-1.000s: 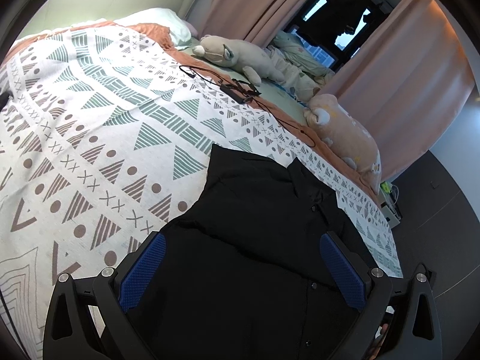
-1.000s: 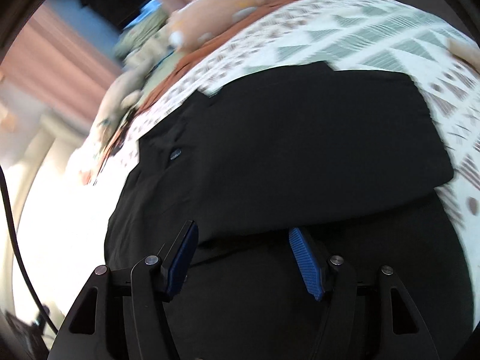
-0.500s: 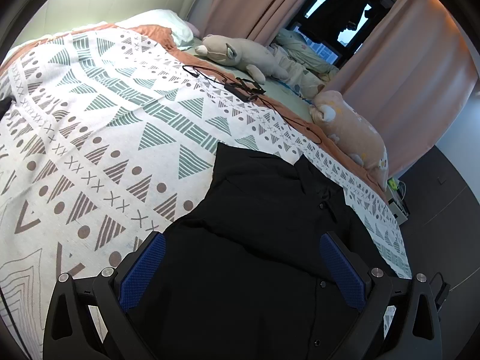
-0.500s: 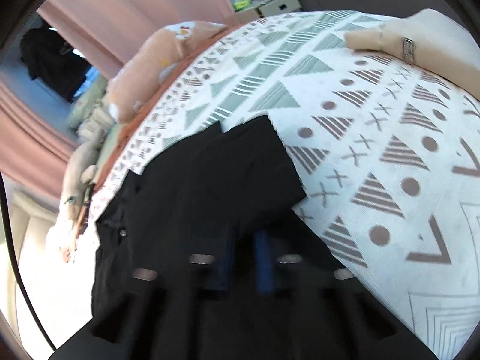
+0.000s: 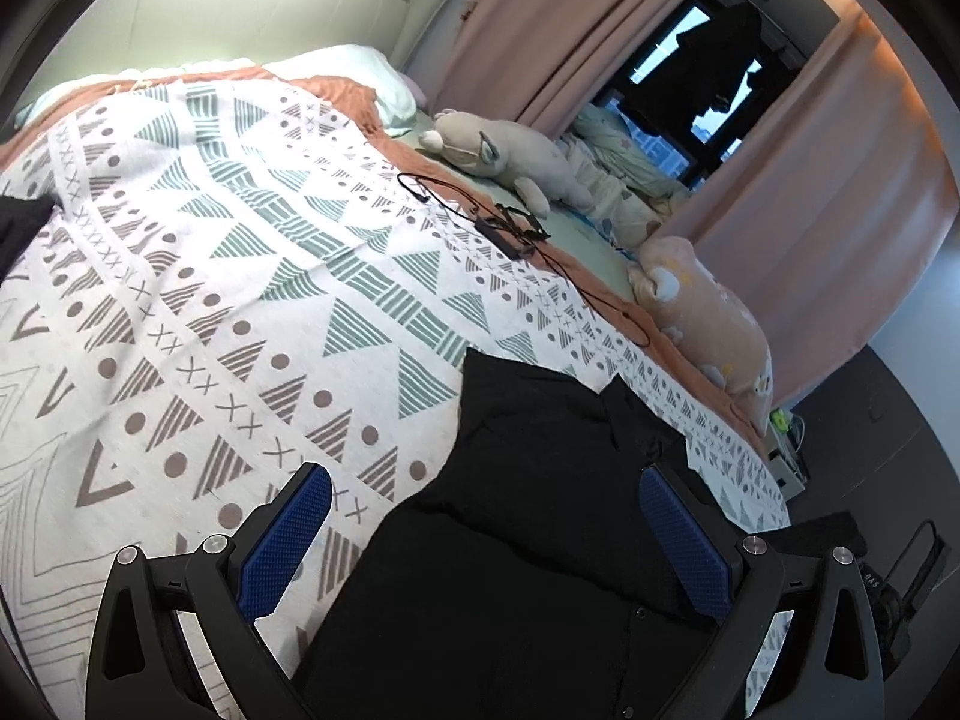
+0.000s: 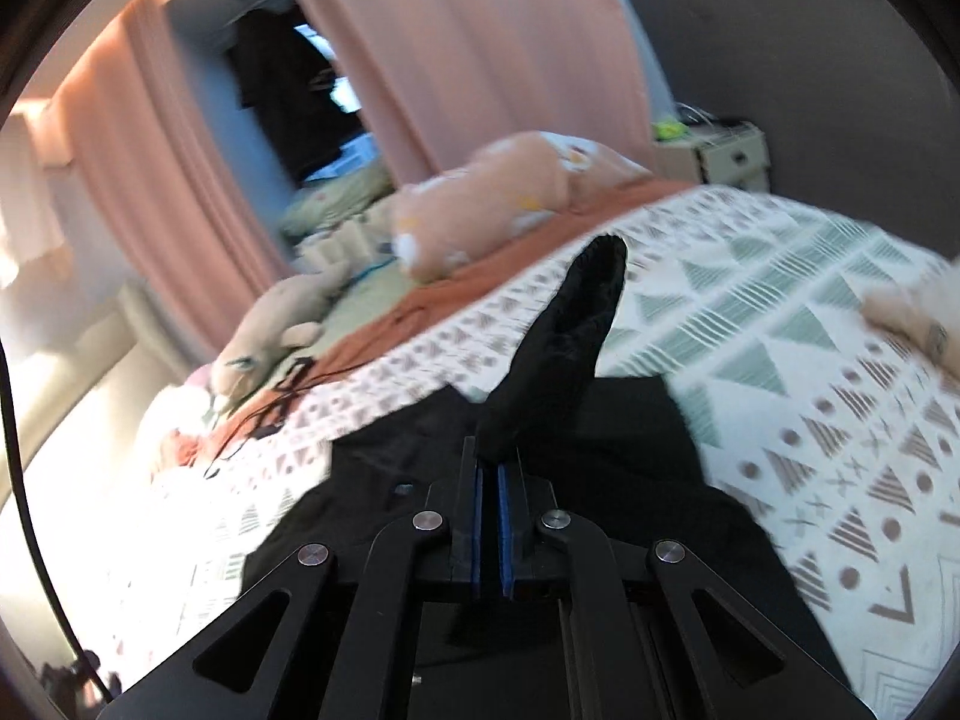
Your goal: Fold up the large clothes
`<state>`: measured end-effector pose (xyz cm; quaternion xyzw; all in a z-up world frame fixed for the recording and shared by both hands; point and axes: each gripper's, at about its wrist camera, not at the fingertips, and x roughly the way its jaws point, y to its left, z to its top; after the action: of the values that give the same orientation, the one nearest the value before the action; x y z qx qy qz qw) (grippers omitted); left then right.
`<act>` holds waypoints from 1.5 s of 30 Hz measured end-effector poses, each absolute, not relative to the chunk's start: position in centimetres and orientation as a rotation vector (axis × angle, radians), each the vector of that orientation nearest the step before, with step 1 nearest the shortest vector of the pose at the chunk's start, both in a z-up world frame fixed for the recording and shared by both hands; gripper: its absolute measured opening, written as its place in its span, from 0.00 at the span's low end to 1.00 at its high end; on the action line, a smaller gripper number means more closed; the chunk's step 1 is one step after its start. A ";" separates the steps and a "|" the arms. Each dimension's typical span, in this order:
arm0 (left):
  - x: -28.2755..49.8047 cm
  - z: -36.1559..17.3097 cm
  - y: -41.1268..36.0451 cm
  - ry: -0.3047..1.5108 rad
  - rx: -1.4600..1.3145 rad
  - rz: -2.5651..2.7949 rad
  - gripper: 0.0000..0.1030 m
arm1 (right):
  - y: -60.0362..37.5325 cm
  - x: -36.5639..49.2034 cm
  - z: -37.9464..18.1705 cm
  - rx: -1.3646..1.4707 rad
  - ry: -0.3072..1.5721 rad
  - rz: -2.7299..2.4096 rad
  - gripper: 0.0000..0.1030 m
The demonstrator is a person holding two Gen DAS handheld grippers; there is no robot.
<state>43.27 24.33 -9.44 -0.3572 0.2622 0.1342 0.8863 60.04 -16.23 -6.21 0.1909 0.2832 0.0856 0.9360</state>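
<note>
Right gripper (image 6: 491,468) clamped on black shirt (image 6: 564,324) fold rising ahead of it; left gripper (image 5: 480,531) spread apart above shirt.

A patterned bedspread (image 5: 252,276) covers the bed. Two plush toys — grey (image 5: 510,150), pink (image 5: 708,312) — lie beside a black cable (image 5: 510,228).

Right gripper (image 6: 491,468) went from spread to clamped on black shirt (image 6: 564,336), sleeve now lifted off the bedspread (image 6: 780,324); camera pitched up toward curtains.
</note>
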 end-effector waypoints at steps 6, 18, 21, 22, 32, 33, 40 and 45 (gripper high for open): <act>42.5 -10.0 26.4 0.538 -0.834 0.281 0.99 | -8.4 59.7 -5.2 0.290 0.578 0.293 0.05; 40.7 -10.1 29.5 0.497 -0.910 0.335 0.99 | 3.5 59.5 -11.9 0.154 0.846 0.540 0.69; 40.8 -10.2 29.2 0.503 -0.909 0.340 0.99 | 2.4 59.3 -12.6 0.133 0.861 0.504 0.69; 40.9 -10.1 29.0 0.505 -0.906 0.338 0.99 | 1.9 59.2 -12.7 0.134 0.864 0.492 0.69; 42.3 -7.7 23.7 0.546 -0.801 0.244 0.99 | -6.9 58.4 -12.3 0.187 0.873 0.275 0.69; 42.3 -7.6 23.2 0.554 -0.781 0.237 0.99 | -8.0 58.1 -11.9 0.214 0.871 0.267 0.69; 40.2 -4.5 18.9 0.536 -0.625 0.185 1.00 | -12.9 54.2 -10.3 0.252 0.807 0.215 0.69; 38.9 -4.2 17.2 0.539 -0.526 0.162 0.99 | -16.9 51.6 -10.5 0.330 0.821 0.193 0.69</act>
<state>38.86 17.19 -4.18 -0.2566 0.2630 0.0789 0.9267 51.56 -16.95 -10.46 0.1592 0.3968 0.0933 0.8991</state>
